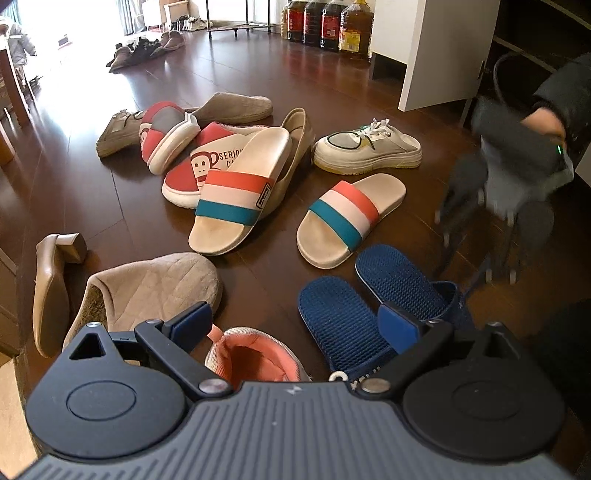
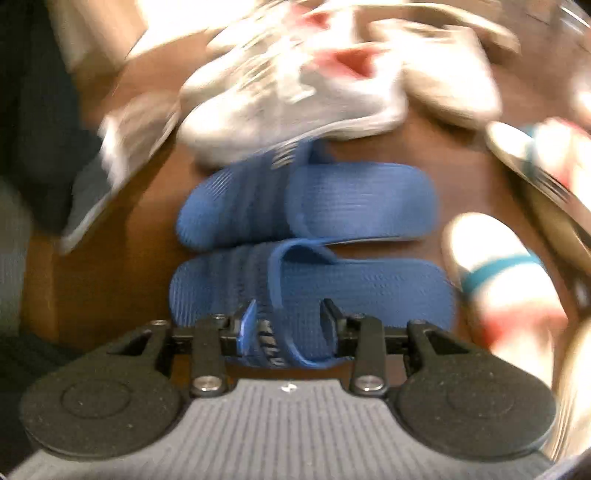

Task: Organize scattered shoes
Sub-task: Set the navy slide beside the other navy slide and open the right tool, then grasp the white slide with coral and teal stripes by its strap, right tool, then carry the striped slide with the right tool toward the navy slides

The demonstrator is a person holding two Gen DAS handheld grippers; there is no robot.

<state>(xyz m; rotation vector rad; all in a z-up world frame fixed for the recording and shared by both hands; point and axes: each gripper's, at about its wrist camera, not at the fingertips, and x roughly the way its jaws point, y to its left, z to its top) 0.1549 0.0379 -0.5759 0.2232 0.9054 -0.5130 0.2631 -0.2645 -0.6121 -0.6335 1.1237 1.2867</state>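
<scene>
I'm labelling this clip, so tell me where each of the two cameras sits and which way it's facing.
Left wrist: sits on the left tongs, tilted down over a wooden floor strewn with shoes; shows its own open blue-tipped fingers, plus the right tongs and a hand, blurred.
Right wrist: sits on the right tongs, looking steeply down at the blue slides; shows its own fingers, parted around a strap; picture blurred.
Shared: the blue slides, a striped slide and the pink-lined sneaker.

Dark glossy wood floor (image 1: pixel 258 66), white cabinet (image 1: pixel 439 51), oil bottles (image 1: pixel 328 24), bright window glare (image 1: pixel 74 22)
</scene>
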